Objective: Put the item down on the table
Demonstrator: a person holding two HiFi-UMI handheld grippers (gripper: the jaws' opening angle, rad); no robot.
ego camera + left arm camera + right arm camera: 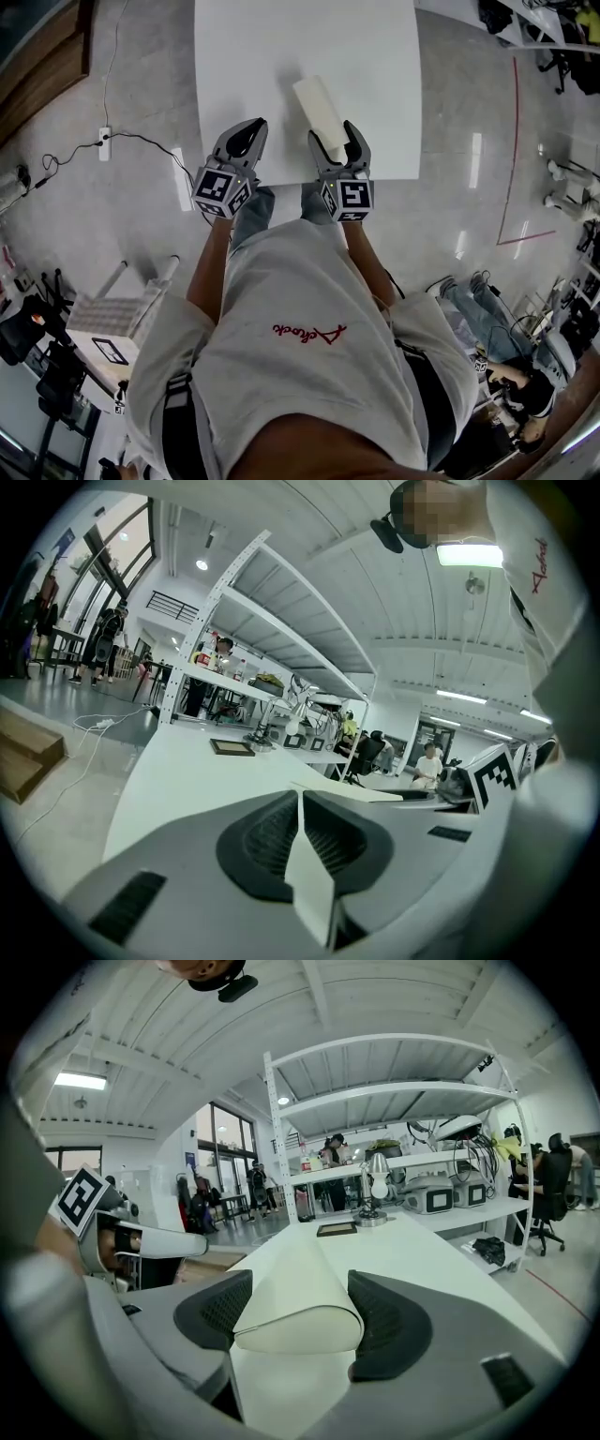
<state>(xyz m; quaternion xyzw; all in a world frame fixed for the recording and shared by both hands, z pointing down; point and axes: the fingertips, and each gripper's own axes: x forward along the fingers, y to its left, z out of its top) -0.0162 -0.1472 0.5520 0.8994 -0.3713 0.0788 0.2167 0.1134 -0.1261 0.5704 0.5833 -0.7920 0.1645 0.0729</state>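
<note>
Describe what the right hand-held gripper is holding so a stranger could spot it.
Start at the big white rectangular table, at the edge nearest the person. A long cream block with rounded edges points away across it, its near end pinched in the right hand-held gripper. It is yellower than the tabletop, and the left hand-held gripper beside it holds nothing.

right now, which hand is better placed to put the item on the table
Right: the right gripper is shut on the cream block over the table; the left gripper is shut and empty.
</note>
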